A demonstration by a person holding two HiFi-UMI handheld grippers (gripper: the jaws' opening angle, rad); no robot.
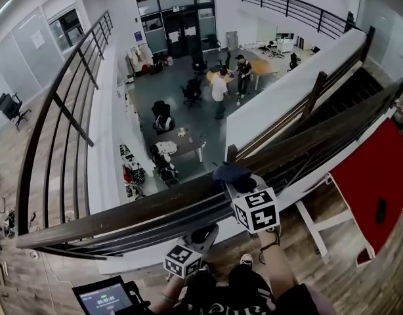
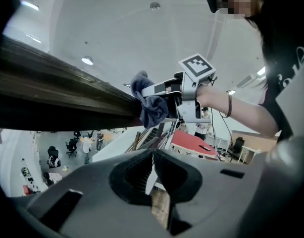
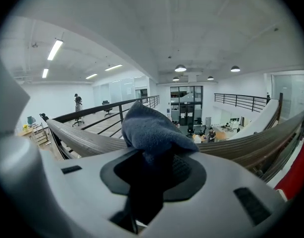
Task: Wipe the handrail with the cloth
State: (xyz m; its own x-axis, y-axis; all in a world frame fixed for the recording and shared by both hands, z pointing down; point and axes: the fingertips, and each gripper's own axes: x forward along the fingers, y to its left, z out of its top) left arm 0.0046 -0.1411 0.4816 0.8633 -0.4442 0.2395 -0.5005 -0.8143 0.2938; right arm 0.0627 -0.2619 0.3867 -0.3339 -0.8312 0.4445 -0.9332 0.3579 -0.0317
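The dark blue cloth (image 1: 231,172) is clamped between the jaws of the right gripper (image 1: 234,184) and laid over the top of the wooden handrail (image 1: 123,216). This way the fabric, rather than the jaws, is pressed against the wood. In the right gripper view its bunched end is seen standing up past the jaw tips, with the rail running off to both sides. The left gripper (image 2: 152,170) is held below the rail and just beside it, its jaws drawn together at the tips with nothing between them. It is judged to be parked out of the wiping path. No container is seen at the rail.
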